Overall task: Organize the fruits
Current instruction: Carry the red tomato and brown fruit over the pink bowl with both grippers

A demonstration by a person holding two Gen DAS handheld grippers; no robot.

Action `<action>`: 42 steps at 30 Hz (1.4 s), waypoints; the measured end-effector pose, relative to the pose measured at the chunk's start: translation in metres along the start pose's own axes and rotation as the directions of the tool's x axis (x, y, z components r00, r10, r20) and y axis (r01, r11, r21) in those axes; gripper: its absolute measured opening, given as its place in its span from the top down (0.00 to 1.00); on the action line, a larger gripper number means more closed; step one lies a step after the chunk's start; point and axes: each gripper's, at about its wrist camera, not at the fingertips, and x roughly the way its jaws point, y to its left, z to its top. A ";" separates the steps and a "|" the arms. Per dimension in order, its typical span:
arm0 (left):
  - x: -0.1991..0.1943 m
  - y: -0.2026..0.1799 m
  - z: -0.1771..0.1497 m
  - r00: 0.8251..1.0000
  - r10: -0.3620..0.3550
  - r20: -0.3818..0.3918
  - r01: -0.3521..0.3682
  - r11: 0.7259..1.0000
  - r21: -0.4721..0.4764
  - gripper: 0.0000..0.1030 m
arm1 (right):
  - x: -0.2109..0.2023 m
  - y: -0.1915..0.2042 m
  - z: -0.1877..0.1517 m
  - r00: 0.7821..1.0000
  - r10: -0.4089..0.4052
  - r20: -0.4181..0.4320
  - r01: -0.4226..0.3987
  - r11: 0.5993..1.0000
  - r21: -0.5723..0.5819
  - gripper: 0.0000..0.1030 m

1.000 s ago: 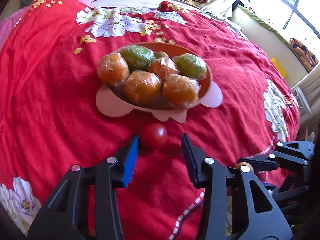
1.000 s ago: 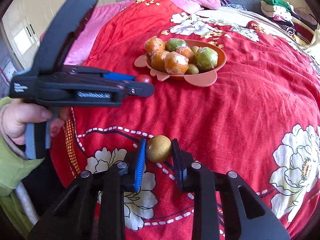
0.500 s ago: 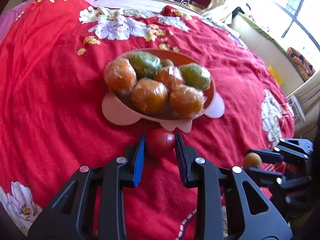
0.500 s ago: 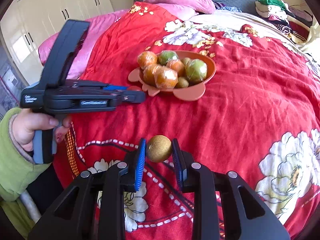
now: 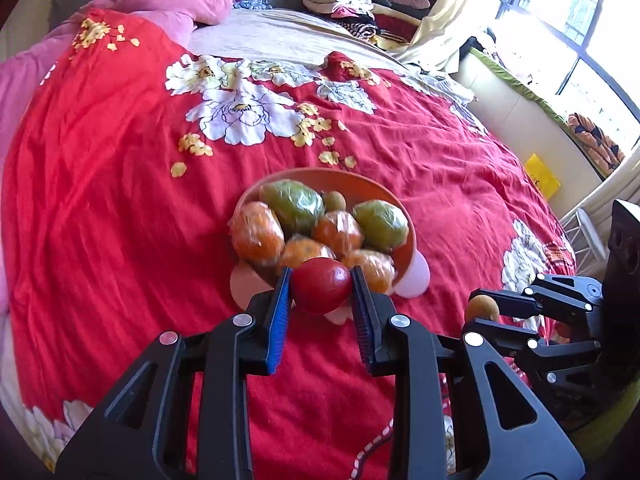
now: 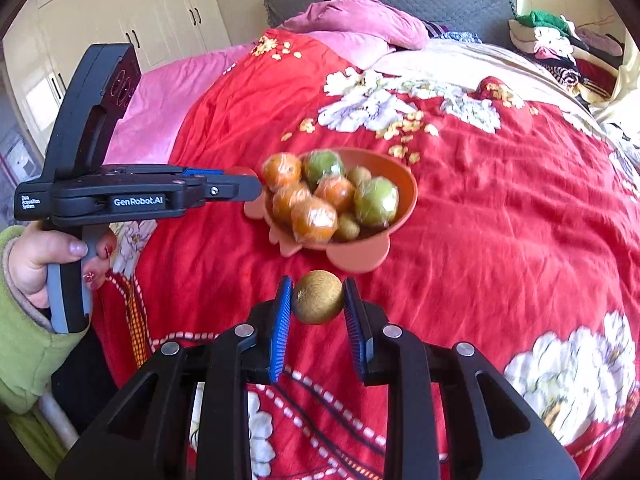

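A small red fruit [image 5: 321,285] hangs above the bedspread, clamped between the blue pads of my left gripper [image 5: 321,292], just in front of the orange bowl [image 5: 372,184]. The bowl [image 6: 406,184] holds several wrapped orange and green fruits [image 5: 296,206] and small brown ones. My right gripper [image 6: 317,300] is shut on a round brown fruit [image 6: 317,297], lifted off the cover, near the bowl's front rim. In the left wrist view that gripper [image 5: 486,312] and its brown fruit [image 5: 481,309] show at the right. In the right wrist view the left gripper [image 6: 240,184] reaches in from the left.
A red flowered bedspread [image 5: 120,200] covers the bed. Pink pillows [image 5: 168,0] lie at the headboard and folded clothes [image 5: 352,0] are piled at the far right corner. A hand [image 6: 44,256] in a green sleeve holds the left gripper's handle. White wardrobe doors [image 6: 140,20] stand at left.
The left gripper closed on the red fruit and lifted it off the bedspread toward the bowl. The right gripper rose with the brown fruit and moved closer to the bowl.
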 end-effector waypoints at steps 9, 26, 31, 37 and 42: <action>0.013 -0.004 0.020 1.000 -0.002 0.004 0.002 1.000 0.014 0.79 | 0.003 -0.016 0.021 0.999 -0.019 0.028 0.019 1.000 0.004 0.76; 0.044 0.000 0.034 1.000 0.008 -0.027 -0.008 1.000 0.026 0.79 | 0.026 -0.029 0.041 1.000 -0.022 0.019 0.022 1.000 -0.001 0.76; 0.048 0.004 0.035 0.999 0.011 -0.036 -0.010 1.000 0.020 0.79 | 0.033 -0.029 0.042 1.000 -0.014 0.008 0.014 1.000 -0.003 0.76; 0.050 0.007 0.036 0.999 0.009 -0.033 -0.009 1.000 0.012 0.79 | 0.041 -0.027 0.042 1.000 -0.009 -0.003 0.009 1.000 -0.006 0.76; 0.049 0.006 0.036 1.000 -0.001 -0.026 0.001 1.000 0.005 0.72 | 0.047 -0.027 0.040 1.000 -0.007 -0.010 0.007 1.000 -0.009 0.76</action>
